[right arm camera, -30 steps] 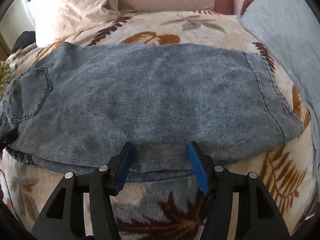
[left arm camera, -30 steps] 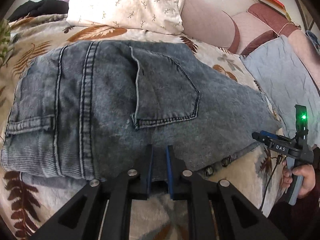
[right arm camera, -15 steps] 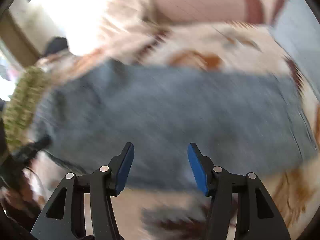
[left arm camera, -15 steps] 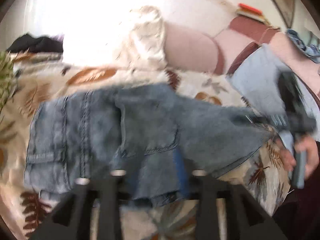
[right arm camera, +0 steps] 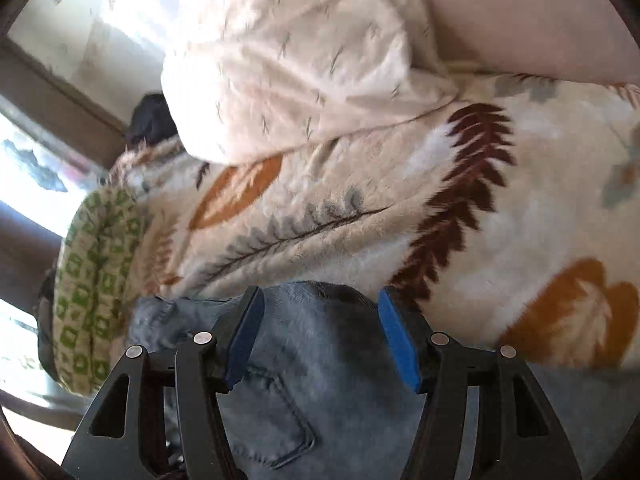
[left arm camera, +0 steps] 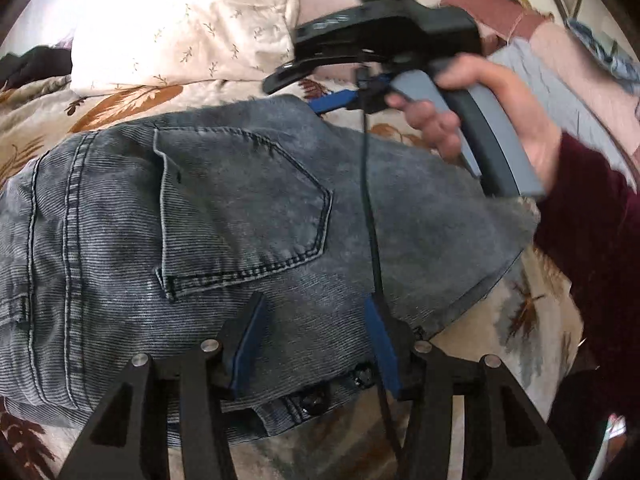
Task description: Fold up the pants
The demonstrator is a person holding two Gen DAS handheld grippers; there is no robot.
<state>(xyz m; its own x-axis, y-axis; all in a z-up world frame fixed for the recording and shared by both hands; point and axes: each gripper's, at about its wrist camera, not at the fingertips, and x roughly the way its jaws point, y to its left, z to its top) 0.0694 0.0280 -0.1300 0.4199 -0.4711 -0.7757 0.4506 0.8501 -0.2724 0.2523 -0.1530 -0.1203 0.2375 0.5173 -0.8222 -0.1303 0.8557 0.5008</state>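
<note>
Pants (left arm camera: 248,216) on leaf-print blanket (right arm camera: 500,216), both grippers' fingers (left arm camera: 250,344) (right arm camera: 398,340) spread wide, empty.

Left wrist view: right tongs (left arm camera: 320,92) and hand (left arm camera: 472,108) block 1 o'clock over the pants (left arm camera: 200,220); pillow (left arm camera: 180,20) bounds 11 o'clock; blanket (left arm camera: 500,344) bare at 4 o'clock.

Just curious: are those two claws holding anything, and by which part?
Neither. The left gripper and right gripper are open over the jeans.
</note>
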